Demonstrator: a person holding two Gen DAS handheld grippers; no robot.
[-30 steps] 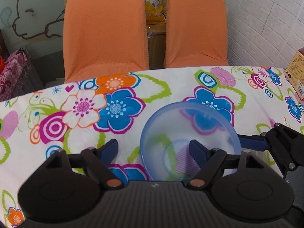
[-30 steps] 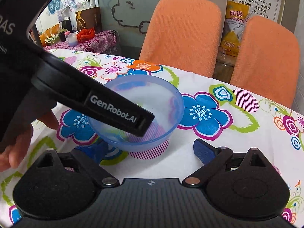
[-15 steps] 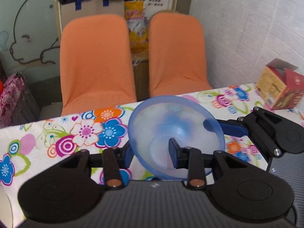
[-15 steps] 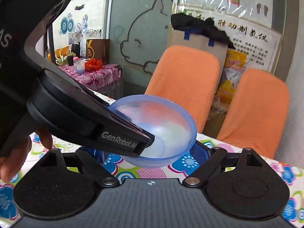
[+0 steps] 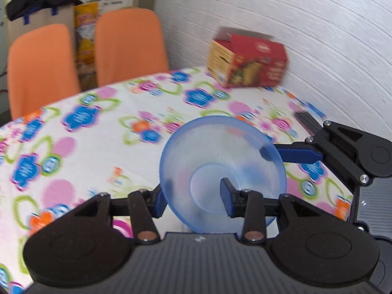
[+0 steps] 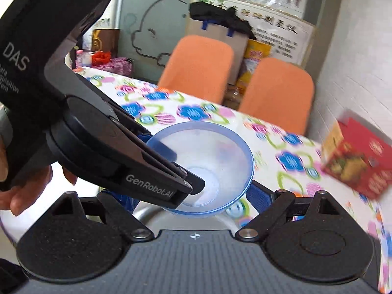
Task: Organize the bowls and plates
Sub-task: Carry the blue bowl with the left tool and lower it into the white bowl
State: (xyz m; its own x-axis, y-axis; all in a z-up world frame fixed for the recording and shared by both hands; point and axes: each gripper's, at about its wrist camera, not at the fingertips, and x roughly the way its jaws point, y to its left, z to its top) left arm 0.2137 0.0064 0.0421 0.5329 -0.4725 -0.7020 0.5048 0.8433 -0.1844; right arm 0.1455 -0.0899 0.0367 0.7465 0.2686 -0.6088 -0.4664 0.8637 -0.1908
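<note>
- Bowl (image 5: 221,169), translucent blue, is held clear of the floral worktop (image 5: 93,132); a second ago it sat flat on the cloth, and half a second ago it was already lifted in front of the orange chairs (image 5: 129,46).
- Since then the left view has swung toward the white wall, so the red carton (image 5: 247,61) at the worktop's far corner now sits behind the bowl rather than at the frame's edge.
- Left gripper (image 5: 193,199) grips the bowl's wall, one blue finger outside the rim and the other inside near the base ring; a second ago those fingers were spread wide around it.
- Right gripper (image 6: 186,198) has its fingers wide apart on either side of the bowl's lower wall; contact with the bowl cannot be told. In the left view one of its blue fingers (image 5: 291,154) reaches the bowl's far rim.
- The bowl is tilted, its mouth turned up and toward the cameras, base low. It is round, with no long axis.
- A hand (image 6: 24,191) holds the left gripper's handle at the left edge of the right view.
- Both views are blurred away from the grippers.
</note>
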